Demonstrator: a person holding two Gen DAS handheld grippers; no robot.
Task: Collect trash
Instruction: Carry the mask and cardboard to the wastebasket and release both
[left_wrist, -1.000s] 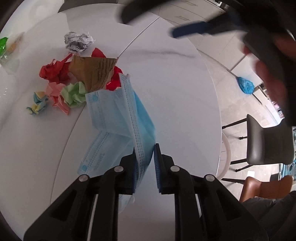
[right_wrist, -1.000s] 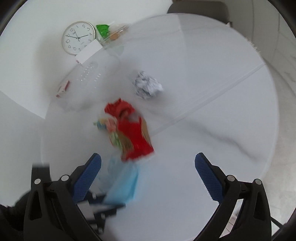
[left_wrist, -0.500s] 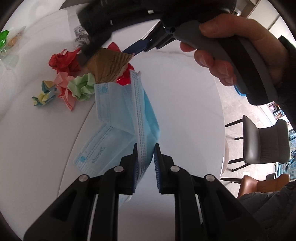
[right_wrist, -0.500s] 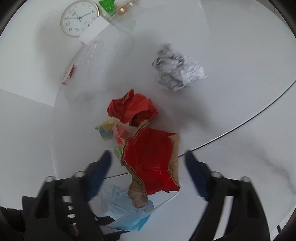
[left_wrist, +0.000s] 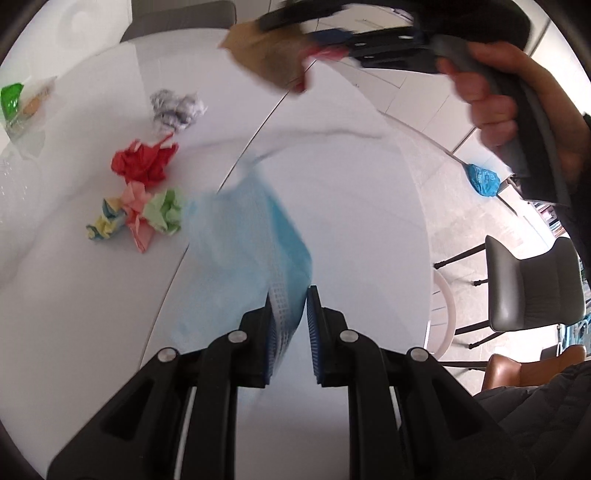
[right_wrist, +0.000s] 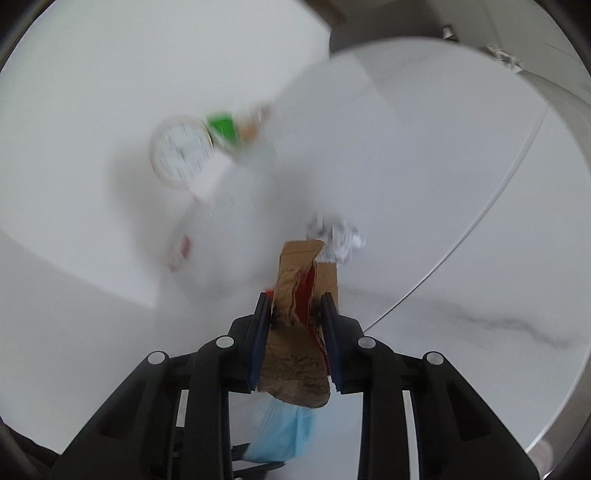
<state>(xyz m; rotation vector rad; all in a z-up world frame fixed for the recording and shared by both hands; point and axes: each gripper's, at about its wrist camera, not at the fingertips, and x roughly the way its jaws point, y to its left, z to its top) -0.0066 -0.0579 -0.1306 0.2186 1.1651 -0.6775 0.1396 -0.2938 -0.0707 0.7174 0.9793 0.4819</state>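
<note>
My left gripper (left_wrist: 289, 314) is shut on blue face masks (left_wrist: 251, 236), held above the white table (left_wrist: 351, 221). My right gripper (right_wrist: 295, 314) is shut on a torn brown and red cardboard piece (right_wrist: 299, 295), lifted off the table; it also shows at the top of the left wrist view (left_wrist: 266, 55). On the table lie a red paper ball (left_wrist: 144, 162), a grey-white paper ball (left_wrist: 177, 109), a green paper ball (left_wrist: 164, 212), a pink paper ball (left_wrist: 135, 216) and a yellow-blue wad (left_wrist: 103, 225). The masks also show below the cardboard in the right wrist view (right_wrist: 284, 435).
A clear bag with green packaging (left_wrist: 18, 107) lies at the table's far left. A wall clock (right_wrist: 181, 155) is beyond the table. Grey chair (left_wrist: 532, 284) and brown chair (left_wrist: 517, 373) stand to the right. A blue bag (left_wrist: 482, 179) lies on the floor.
My right gripper closed on the cardboard piece and lifted it off the pile. My left gripper kept hold of the masks and raised them slightly.
</note>
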